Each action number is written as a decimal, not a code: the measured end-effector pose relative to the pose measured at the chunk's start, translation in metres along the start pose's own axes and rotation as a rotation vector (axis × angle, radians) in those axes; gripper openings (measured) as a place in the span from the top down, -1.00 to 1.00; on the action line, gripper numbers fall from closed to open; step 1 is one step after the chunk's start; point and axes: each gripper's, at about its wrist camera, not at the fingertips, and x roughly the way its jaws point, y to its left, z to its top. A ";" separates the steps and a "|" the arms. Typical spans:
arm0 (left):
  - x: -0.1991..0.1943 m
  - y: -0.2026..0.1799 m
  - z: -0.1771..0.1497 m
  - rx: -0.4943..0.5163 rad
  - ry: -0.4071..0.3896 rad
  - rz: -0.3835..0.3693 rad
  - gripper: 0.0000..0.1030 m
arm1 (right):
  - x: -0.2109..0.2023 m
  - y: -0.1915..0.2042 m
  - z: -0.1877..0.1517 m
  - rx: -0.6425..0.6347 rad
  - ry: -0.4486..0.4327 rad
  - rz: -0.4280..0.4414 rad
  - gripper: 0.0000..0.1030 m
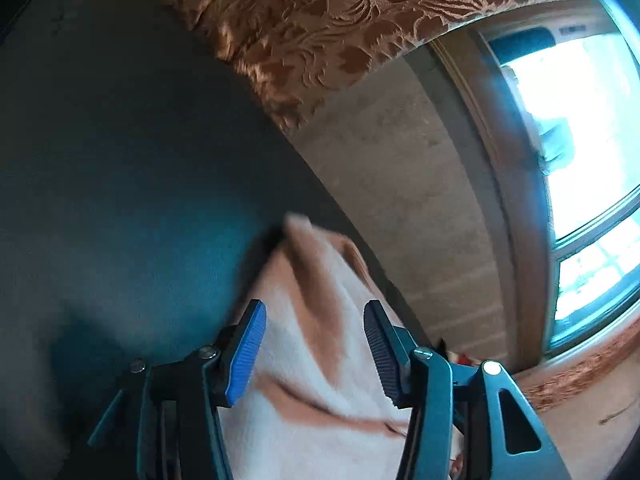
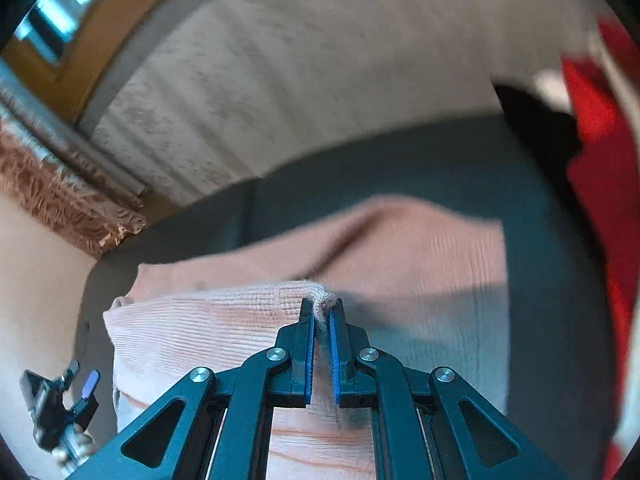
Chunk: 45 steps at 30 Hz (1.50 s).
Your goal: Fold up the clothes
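Observation:
A pale pink ribbed knit garment [image 2: 420,264] lies on the dark grey table [image 2: 552,280], its near edge lifted and doubled over. My right gripper [image 2: 322,312] is shut on a bunched fold of that lifted edge. In the left wrist view the same pink garment [image 1: 316,360] hangs blurred between and below the fingers of my left gripper [image 1: 314,320], whose jaws stand wide apart above it near the table's [image 1: 120,160] edge. The left gripper [image 2: 60,404] also shows small at the lower left of the right wrist view, beside the garment's left side.
Red and black clothes [image 2: 600,168] are piled at the table's right. A brown patterned curtain [image 1: 320,28] hangs beyond the table, with a bright window [image 1: 580,160] and a pale rough wall [image 1: 400,168] behind. The table edge [image 2: 248,200] runs close to the wall.

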 end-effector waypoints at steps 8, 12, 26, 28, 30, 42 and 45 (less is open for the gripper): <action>0.072 -0.022 0.052 0.070 0.206 0.136 -0.07 | 0.015 -0.019 -0.021 0.051 -0.023 0.083 0.82; 0.102 -0.026 0.058 0.086 0.308 0.235 0.12 | 0.013 -0.025 -0.025 0.057 -0.045 0.117 0.83; 0.062 -0.066 0.068 0.107 0.039 0.263 0.11 | 0.008 -0.035 -0.042 0.025 -0.161 0.216 0.85; 0.055 -0.062 0.052 0.128 0.042 0.240 0.11 | 0.008 -0.036 -0.041 0.029 -0.160 0.220 0.85; 0.048 -0.059 0.023 0.181 0.060 0.231 0.11 | 0.008 -0.037 -0.040 0.032 -0.154 0.231 0.82; 0.024 -0.025 -0.104 0.287 0.083 0.215 0.11 | 0.000 0.007 -0.025 -0.106 -0.039 0.079 0.84; 0.023 -0.025 -0.112 0.323 0.045 0.222 0.12 | -0.030 0.035 -0.016 -0.202 -0.086 0.059 0.86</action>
